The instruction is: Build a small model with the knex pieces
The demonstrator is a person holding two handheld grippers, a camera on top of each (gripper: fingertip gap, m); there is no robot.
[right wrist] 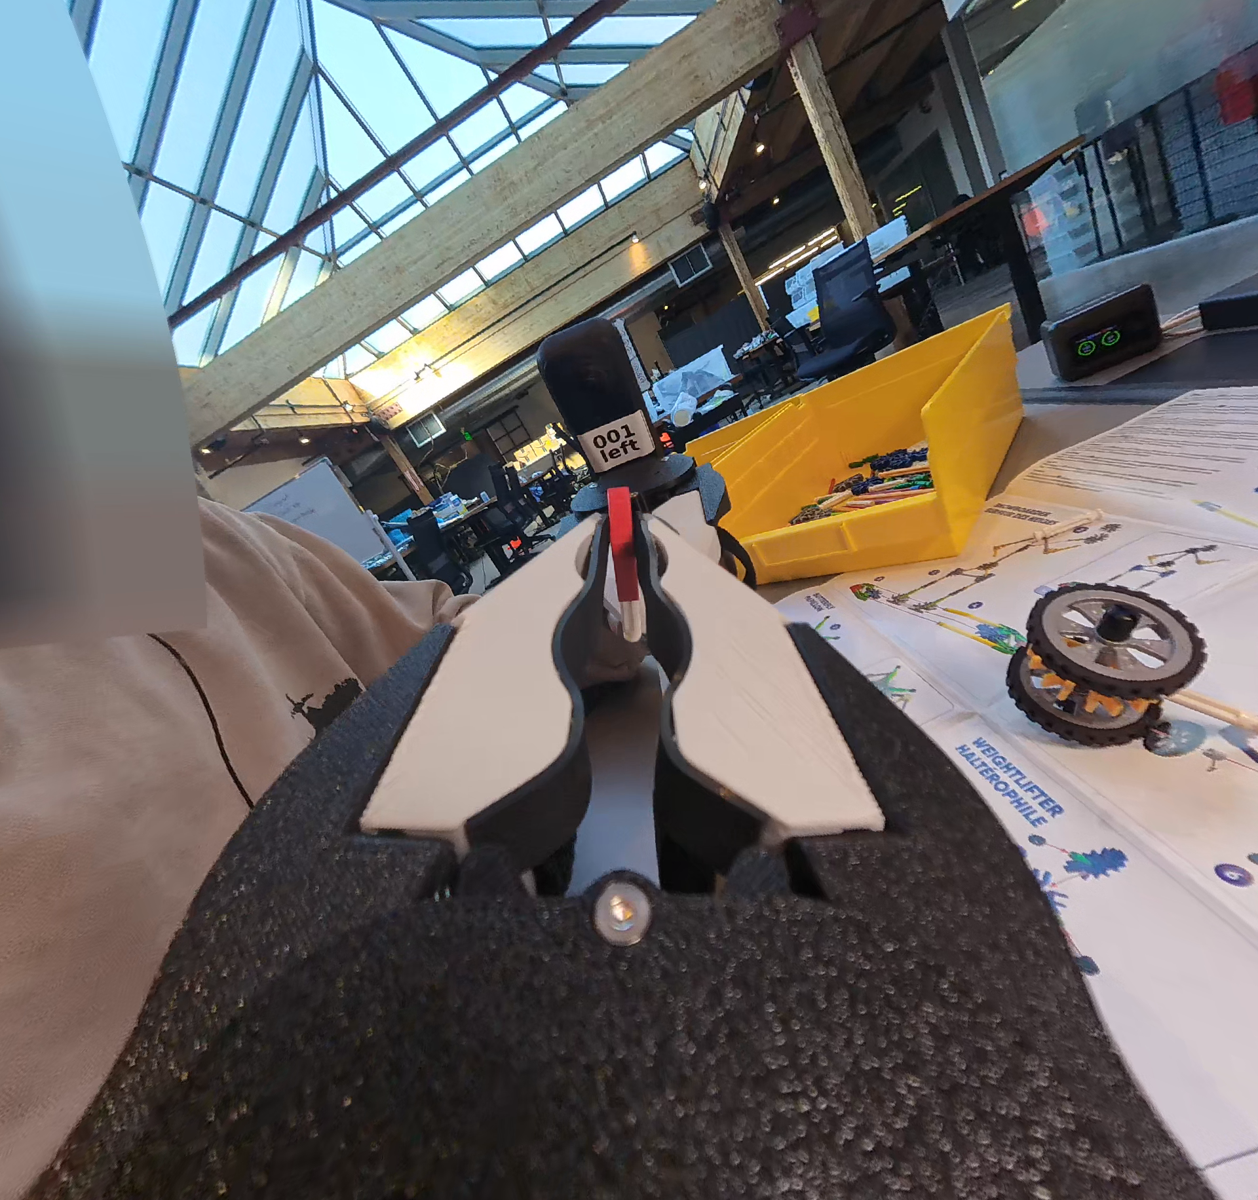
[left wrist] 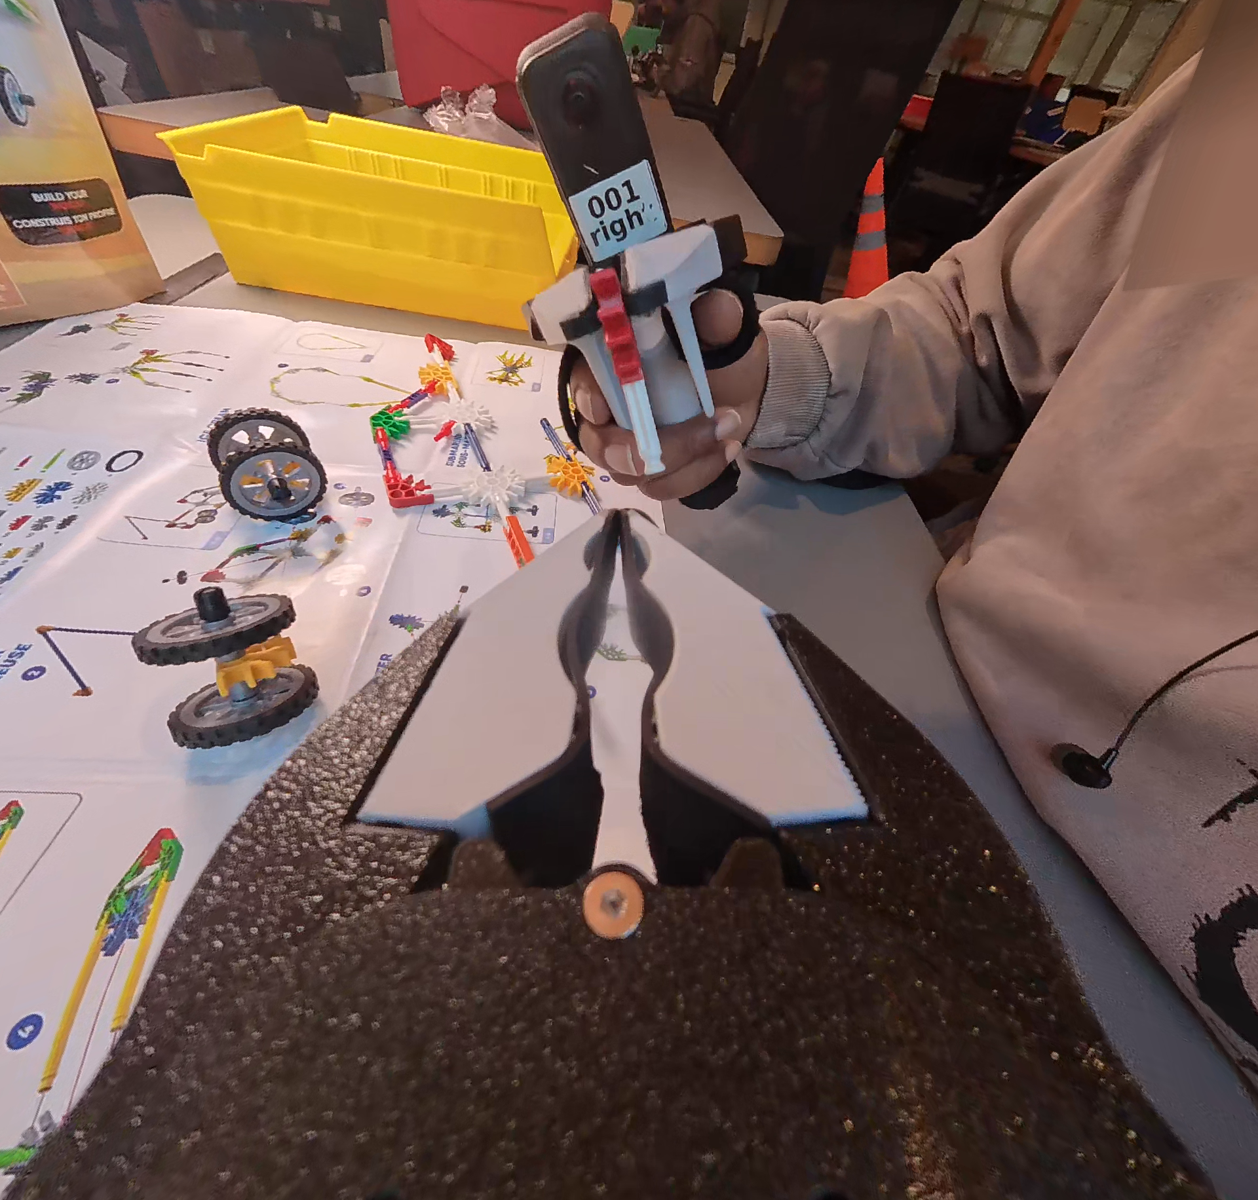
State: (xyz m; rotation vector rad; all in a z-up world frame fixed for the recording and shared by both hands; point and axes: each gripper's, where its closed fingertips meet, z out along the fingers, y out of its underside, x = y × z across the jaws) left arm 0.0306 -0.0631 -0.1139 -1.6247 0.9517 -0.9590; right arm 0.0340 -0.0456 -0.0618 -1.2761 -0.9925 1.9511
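My left gripper is shut, its tips together with nothing seen between them. It hovers over the edge of the instruction sheet, just below the other gripper. My right gripper is shut on a red connector with a white rod plugged into it. In the left wrist view the right gripper points down in a person's hand, with the red connector and white rod hanging from it. A flat assembly of coloured connectors and rods lies on the sheet nearby.
Two wheel pairs stand on the sheet at left. A yellow bin with loose parts sits behind, also in the right wrist view. A cardboard box is at far left. The person's beige sleeve is at right. The grippers' ends are close to 6 cm from one another.
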